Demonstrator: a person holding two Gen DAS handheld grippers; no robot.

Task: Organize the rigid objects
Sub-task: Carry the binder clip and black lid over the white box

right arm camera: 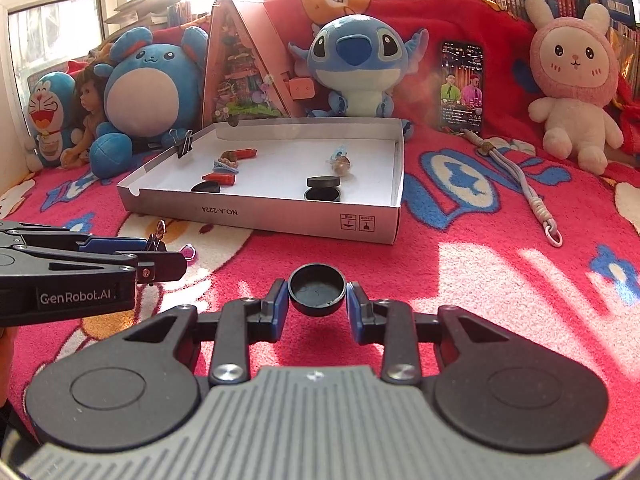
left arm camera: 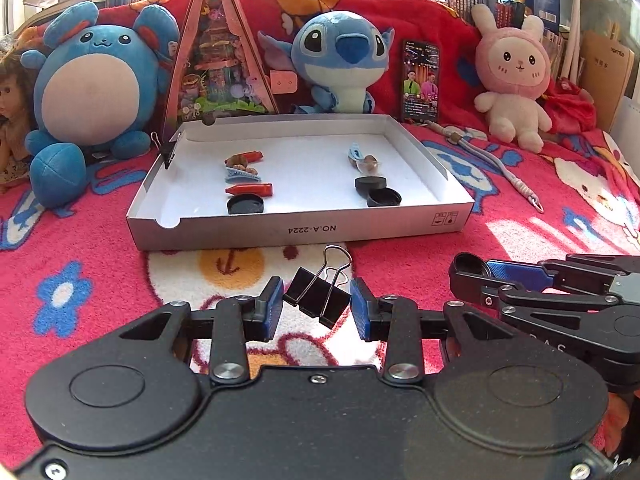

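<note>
In the left wrist view my left gripper [left arm camera: 317,306] is shut on a black binder clip [left arm camera: 316,298], tilted and held just above the blanket. In the right wrist view my right gripper [right arm camera: 317,300] is shut on a round black cap [right arm camera: 317,290], hollow side up. Ahead lies a shallow white box [left arm camera: 300,228] holding red pen caps [left arm camera: 250,190], blue hair clips [left arm camera: 242,176], nuts and black caps [left arm camera: 384,197]. A second binder clip [left arm camera: 170,152] is clamped on the box's left wall. The two grippers hover side by side in front of the box.
Plush toys [left arm camera: 340,60], a triangular model house [left arm camera: 220,60] and a lit phone [left arm camera: 420,80] stand behind the box. A grey lanyard [left arm camera: 492,160] lies to its right. A small pink item [right arm camera: 188,252] rests on the red patterned blanket [right arm camera: 480,280] near my left gripper.
</note>
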